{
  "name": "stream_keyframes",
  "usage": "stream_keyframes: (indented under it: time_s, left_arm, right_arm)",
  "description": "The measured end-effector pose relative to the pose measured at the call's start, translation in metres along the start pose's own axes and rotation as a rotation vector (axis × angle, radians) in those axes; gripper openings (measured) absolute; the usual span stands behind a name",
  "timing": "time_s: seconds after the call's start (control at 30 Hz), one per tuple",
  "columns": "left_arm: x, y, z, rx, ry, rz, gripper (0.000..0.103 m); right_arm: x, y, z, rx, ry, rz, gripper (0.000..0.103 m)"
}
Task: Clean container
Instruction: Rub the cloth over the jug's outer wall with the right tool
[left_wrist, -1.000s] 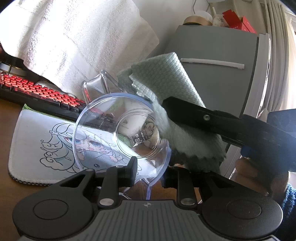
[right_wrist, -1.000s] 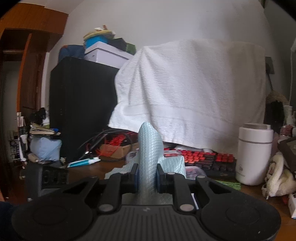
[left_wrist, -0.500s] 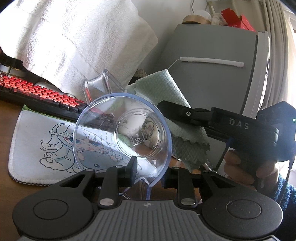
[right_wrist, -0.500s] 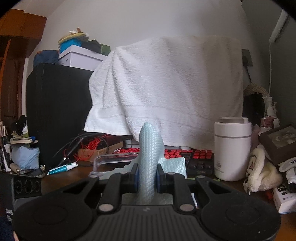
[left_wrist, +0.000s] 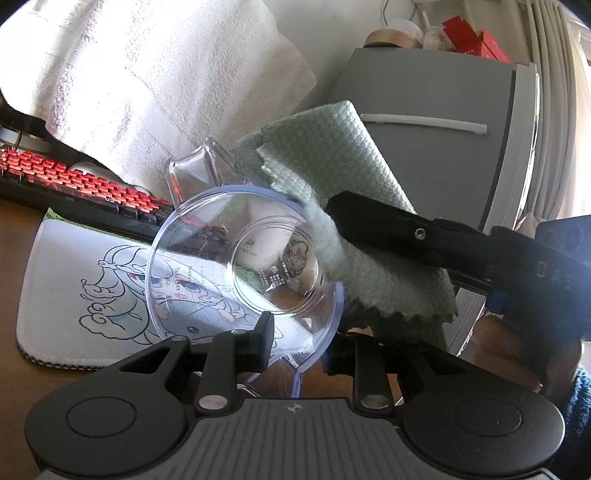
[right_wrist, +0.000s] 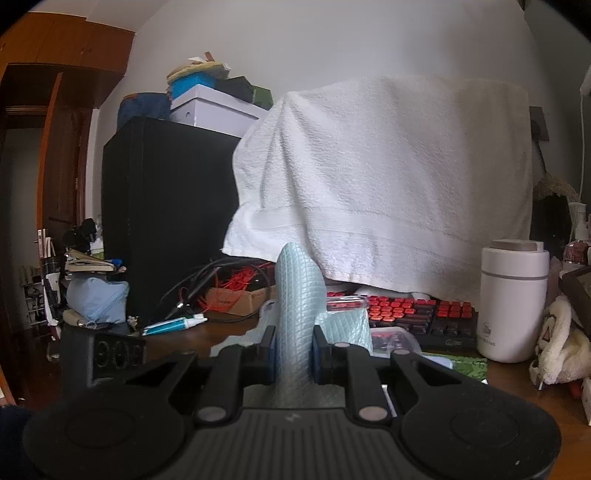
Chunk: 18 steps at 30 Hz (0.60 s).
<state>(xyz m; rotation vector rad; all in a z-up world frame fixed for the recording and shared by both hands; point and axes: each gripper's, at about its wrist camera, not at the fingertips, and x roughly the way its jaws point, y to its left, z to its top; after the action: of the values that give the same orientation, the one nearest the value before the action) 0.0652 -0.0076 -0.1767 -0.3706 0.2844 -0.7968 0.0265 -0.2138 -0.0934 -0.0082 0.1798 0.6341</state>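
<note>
My left gripper (left_wrist: 297, 334) jaws pinch the rim of the clear container (left_wrist: 243, 266), held tilted above the desk, mouth toward the camera. My right gripper (right_wrist: 293, 345) is clamped on the green cloth (left_wrist: 343, 206), which has swung back against the container's outer wall after briefly lifting away: wiping continues.

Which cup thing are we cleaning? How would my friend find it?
Find the big white towel draped at the back, then the red keyboard below it. In front, the left tongs hold the clear round container by its rim. It's see-through, and the green cloth touches its edge.
</note>
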Motion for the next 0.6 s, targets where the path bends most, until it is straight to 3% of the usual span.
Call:
stream_keyframes:
  time_s: [0.33, 0.6]
  left_arm:
    - [0.000, 0.001, 0.000, 0.003, 0.002, -0.001, 0.026]
    - [0.000, 0.001, 0.000, 0.002, 0.000, 0.000, 0.026]
  right_arm:
    - [0.003, -0.028, 0.000, 0.054, 0.001, -0.127, 0.017]
    - [-0.003, -0.014, -0.005, 0.043, 0.005, -0.069, 0.017]
